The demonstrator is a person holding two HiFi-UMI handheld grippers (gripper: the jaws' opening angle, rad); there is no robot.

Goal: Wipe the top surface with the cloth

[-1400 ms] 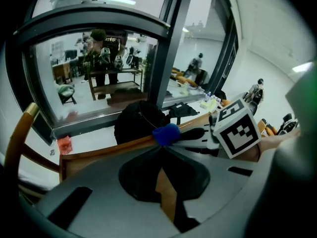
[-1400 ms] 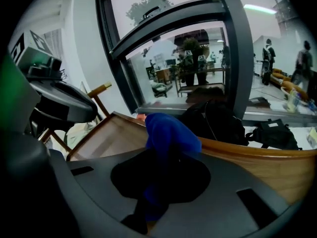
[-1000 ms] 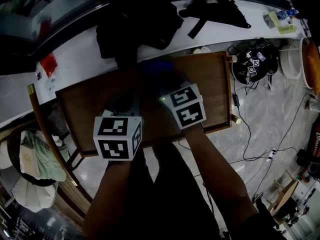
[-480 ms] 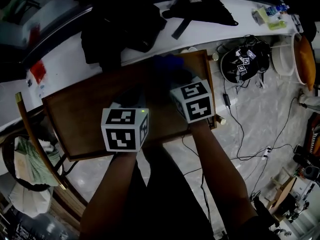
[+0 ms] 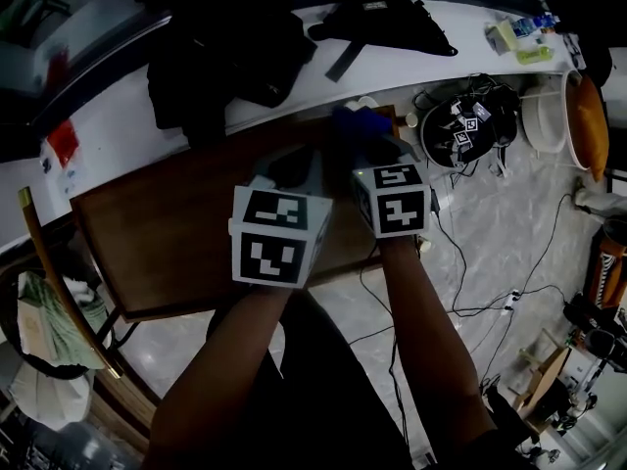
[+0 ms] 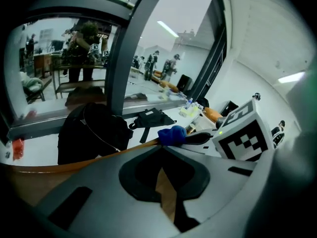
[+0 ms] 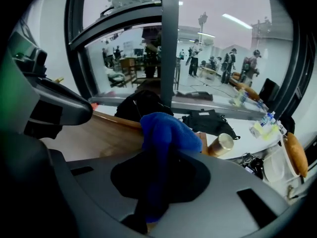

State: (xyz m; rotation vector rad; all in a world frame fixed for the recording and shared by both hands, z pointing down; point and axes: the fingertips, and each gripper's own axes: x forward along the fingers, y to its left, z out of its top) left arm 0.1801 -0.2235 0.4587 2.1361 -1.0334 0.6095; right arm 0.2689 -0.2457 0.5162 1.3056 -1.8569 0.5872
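R hand-held gripper (image 7: 158, 155) is clamped on the blue cloth (image 7: 166, 130): in the right gripper view the cloth runs up btwn the two jaws and bunches over their tips, w/ a tail hanging down in the gap. In the head view the cloth sits at the far right corner of the wooden surface (image 5: 167, 233), just ahead of the R marker cube; can't tell from there whether it presses on the wood or rides just above. L hand-held gripper (image 6: 161, 148) has its jaws brought together at the tips w/ nothing btwn them; only a sliver of brown wood shows through the slot lower down. It's over the middle-right of the wooden surface, close beside the R one, cubes nearly side by side, both forearms reaching in from the near edge. A brass-coloured cap (image 7: 221, 144) stands at the corner just right of the cloth. Beyond the far edge is a white surface (image 5: 118, 116) carrying a big black bag (image 5: 225, 57) and a flatter black pouch (image 5: 387, 23). On the floor to the right: a dark round item w/ square markers (image 5: 460, 130), and cables (image 5: 470, 272) trailing across pale tiles.
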